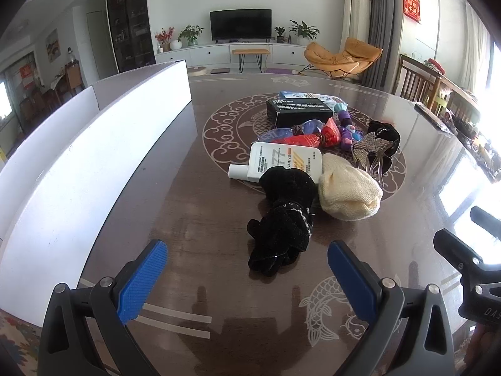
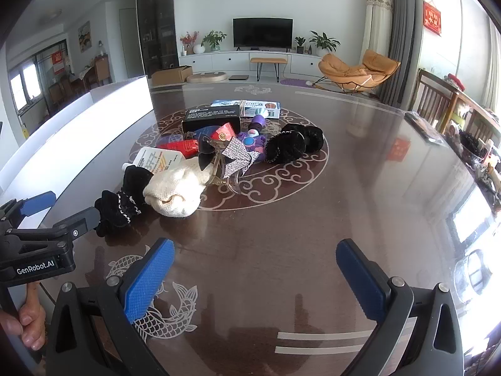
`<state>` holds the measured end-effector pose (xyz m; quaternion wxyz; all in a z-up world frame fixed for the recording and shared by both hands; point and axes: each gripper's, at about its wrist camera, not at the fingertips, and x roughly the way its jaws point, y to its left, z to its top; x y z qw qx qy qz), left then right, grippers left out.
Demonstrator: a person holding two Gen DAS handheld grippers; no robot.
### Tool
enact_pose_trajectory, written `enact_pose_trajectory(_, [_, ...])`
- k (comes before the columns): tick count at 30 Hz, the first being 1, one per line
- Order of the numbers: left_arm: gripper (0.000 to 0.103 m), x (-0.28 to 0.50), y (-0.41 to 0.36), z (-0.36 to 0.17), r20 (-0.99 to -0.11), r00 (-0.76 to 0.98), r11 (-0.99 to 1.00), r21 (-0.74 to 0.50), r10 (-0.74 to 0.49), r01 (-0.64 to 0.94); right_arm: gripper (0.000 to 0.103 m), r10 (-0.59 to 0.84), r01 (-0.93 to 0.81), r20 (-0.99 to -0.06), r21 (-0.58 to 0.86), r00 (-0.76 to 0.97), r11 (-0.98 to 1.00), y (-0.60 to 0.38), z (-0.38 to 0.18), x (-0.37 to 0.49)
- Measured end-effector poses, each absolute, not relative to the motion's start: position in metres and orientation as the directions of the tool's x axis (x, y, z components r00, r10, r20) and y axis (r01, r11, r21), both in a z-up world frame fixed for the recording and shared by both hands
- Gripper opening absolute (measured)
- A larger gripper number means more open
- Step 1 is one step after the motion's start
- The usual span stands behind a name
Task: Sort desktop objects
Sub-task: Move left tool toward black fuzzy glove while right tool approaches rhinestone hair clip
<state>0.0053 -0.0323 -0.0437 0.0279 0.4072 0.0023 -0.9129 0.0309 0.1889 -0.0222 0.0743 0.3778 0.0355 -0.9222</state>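
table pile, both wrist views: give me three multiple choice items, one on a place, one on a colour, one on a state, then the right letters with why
1. What lies nearest the left tool in the pile?
A. black scrunchie
B. black box
C. cream knit hat

2. What colour are the pads on the right tool?
A. red
B. blue
C. yellow

3. How does the white bottle rest on the table?
A. standing upright
B. lying flat
C. held in a tool

Answers:
1. A, the scrunchie sits at the near edge of the pile, just ahead of the open pads.
2. B, both pads are blue.
3. B, it lies on its side with the cap toward the white boards, and both tools are open and hold nothing.
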Motion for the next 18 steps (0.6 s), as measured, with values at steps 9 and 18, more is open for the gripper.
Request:
enact_pose_trajectory(9, [0.103, 0.004, -0.035, -0.051, -0.755, -0.654, -0.998, 0.022, -0.053, 0.055, 0.103, -0.112, 0.161, -0.709, -0.002, -0.696, -0.987, 0.189, -0.026, 0.030])
enact_pose_trajectory(18, [0.103, 0.004, -0.035, -0.058, -0.768, -0.639, -0.998, 0.025, -0.054, 0.054, 0.103, -0.101, 0.155, -0.708, -0.013, -0.699, -0.988, 0.190, -0.028, 0.030])
